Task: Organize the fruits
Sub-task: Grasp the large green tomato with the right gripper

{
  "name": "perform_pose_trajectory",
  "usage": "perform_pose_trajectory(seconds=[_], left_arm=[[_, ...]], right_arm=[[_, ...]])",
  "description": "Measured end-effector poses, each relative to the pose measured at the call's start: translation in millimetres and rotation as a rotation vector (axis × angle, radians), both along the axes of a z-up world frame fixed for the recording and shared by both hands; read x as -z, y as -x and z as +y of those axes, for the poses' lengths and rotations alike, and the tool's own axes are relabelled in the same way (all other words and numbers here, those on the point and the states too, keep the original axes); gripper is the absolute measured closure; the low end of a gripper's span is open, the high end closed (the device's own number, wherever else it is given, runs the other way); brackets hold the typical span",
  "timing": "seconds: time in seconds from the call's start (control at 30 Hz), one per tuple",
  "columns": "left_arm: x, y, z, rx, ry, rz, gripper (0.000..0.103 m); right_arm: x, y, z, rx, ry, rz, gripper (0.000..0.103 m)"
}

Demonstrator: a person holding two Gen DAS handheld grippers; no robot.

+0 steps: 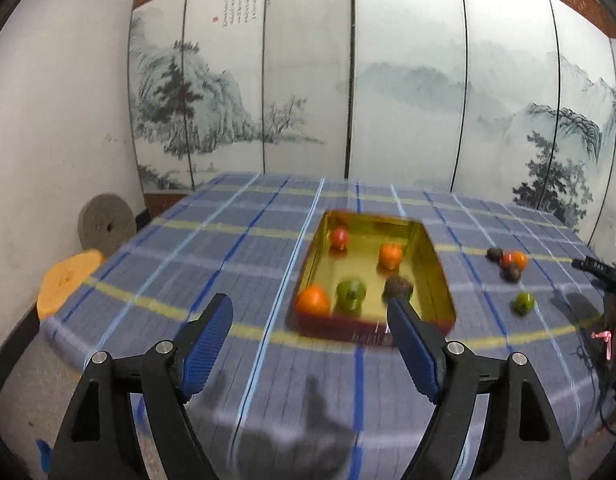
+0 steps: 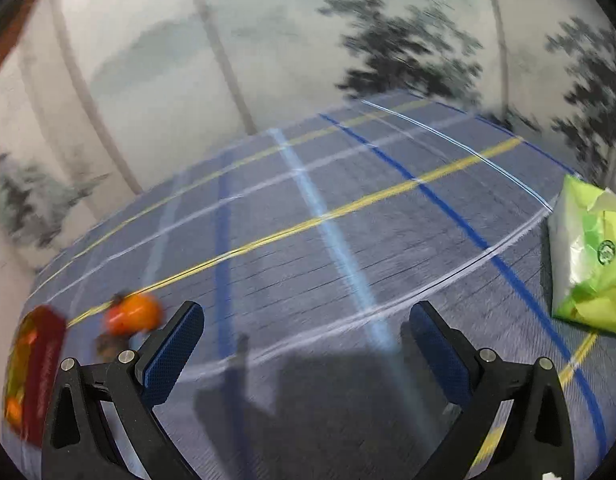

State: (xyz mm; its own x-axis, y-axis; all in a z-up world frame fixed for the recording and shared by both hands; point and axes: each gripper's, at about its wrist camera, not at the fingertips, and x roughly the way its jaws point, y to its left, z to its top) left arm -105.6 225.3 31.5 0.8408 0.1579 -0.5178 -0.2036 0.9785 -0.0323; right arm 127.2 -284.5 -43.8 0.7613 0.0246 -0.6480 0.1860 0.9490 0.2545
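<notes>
Fingers [image 1: 212,320] spread, empty; tray [image 1: 435,264] of fruit just ahead.

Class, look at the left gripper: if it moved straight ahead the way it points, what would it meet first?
Probably the near wall of the tray, just ahead of the open left gripper. Next would come the green fruit inside. The blur makes depth uncertain.

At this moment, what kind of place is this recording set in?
Probably a room in a home or teahouse: a table under a blue plaid tablecloth, an ink-landscape folding screen behind it, and a gold tin tray of fruit.
</notes>
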Motion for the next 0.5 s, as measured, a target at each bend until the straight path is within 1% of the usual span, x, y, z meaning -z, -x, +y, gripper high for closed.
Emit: perform_pose_trajectory(seconds=[0.1,0.13,0.2,0.23,0.3,0.33,0.37,0.4,0.43,0.47,0.5], left_arm=[[26.9,24.6,7.1,-0.018,0.054,0.061,0.023],[35.7,32.0,8.9,-0.019,0.07,0.08,0.023],[47.4,43.5,10.4,-0.024,0.082,0.099,0.023],[51.7,48.0,11.0,-0.024,0.092,0.108,0.023],[58.2,55.8,13.8,-0.034,0.117,0.12,0.023],[60.5,58.8,16.0,-0.041,0.129,0.119,0.023],[62.3,61.5,18.6,-0.048,0.14,0.119,0.023],[65.3,64.1,21.1,-0.051,0.145,0.119,0.023],[67.0,65.8,23.4,-0.054,0.15,0.122,0.023],[68.5,67.7,25.2,-0.056,0.152,0.123,0.023],[70.1,69.1,27.3,-0.058,0.157,0.124,0.023]], right_arm=[[-7.5,26.2,46.6,-0.144,0.058,-0.032,0.0],[-8.0,31.0,67.6,-0.215,0.081,-0.035,0.0],[-6.4,38.7,111.4,-0.329,0.155,-0.02,0.0],[-5.4,42.2,130.6,-0.381,0.175,-0.017,0.001],[-0.8,49.1,162.1,-0.479,0.179,-0.011,0.002],[3.0,50.8,173.9,-0.509,0.178,-0.004,0.003],[6.2,50.9,181.8,-0.526,0.179,0.001,0.006],[9.6,50.0,188.6,-0.531,0.185,0.01,0.019],[13.1,46.3,193.7,-0.53,0.189,0.034,0.029],[14.7,43.7,194.2,-0.533,0.173,0.051,0.047],[16.9,40.1,195.1,-0.534,0.149,0.067,0.051]])
